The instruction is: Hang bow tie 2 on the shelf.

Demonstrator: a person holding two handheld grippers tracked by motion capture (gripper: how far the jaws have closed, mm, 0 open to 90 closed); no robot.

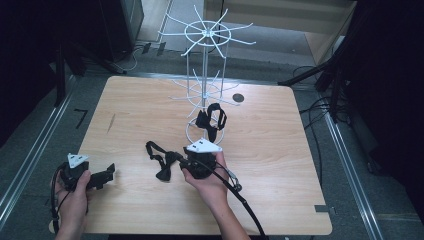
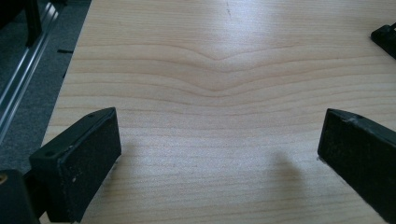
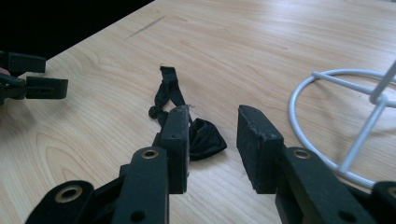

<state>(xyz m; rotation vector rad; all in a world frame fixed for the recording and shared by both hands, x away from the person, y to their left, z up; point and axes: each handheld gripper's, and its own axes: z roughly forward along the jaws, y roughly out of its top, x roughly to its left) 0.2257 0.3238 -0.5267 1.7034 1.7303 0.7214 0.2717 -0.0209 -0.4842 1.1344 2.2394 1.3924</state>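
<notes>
A black bow tie [image 1: 164,167] lies on the wooden table [image 1: 280,150], its strap stretched toward the far left. My right gripper [image 1: 186,162] sits just to its right. In the right gripper view the right gripper [image 3: 215,116] is open, nothing is between its jaws, and the bow tie [image 3: 203,137] lies just past the left jaw. A second black bow tie [image 1: 212,119] hangs low on the white wire rack [image 1: 205,50]. My left gripper [image 1: 106,174] rests near the table's front left corner; the left gripper [image 2: 219,126] is wide open over bare wood.
The rack's white base ring [image 3: 303,93] stands close to the right of my right gripper. A small dark disc [image 1: 238,98] lies at the table's back. Dark equipment and cables surround the table. A black object [image 2: 385,37] shows at the upper right of the left gripper view.
</notes>
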